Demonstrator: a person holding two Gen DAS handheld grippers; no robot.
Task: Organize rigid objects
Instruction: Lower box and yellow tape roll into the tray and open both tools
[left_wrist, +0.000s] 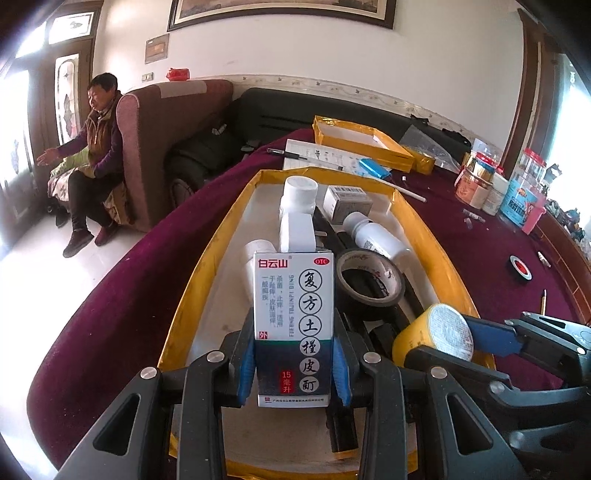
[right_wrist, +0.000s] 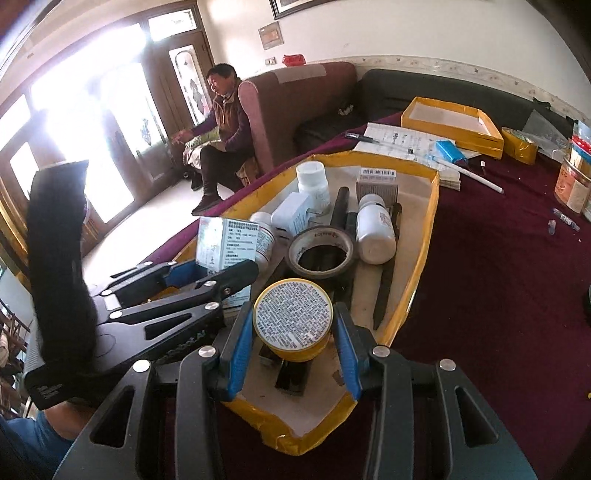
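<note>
My left gripper (left_wrist: 293, 363) is shut on a white and dark medicine box (left_wrist: 293, 325) with Chinese print, held upright over the near end of the yellow-edged tray (left_wrist: 207, 266). My right gripper (right_wrist: 293, 352) is shut on a round yellow tin (right_wrist: 293, 319), also over the tray (right_wrist: 424, 251). The tin (left_wrist: 436, 336) and the right gripper's blue pads show at the right of the left wrist view. In the tray lie white bottles (left_wrist: 299, 192), a small grey box (left_wrist: 347, 203), a tape roll (left_wrist: 369, 277) and black bars.
A second yellow tray (left_wrist: 362, 142), papers, a blue case (left_wrist: 373, 168), jars (left_wrist: 476, 181) and a small tape roll (left_wrist: 521, 267) lie on the maroon tablecloth beyond. A person sits on a brown sofa (left_wrist: 173, 140) at the far left.
</note>
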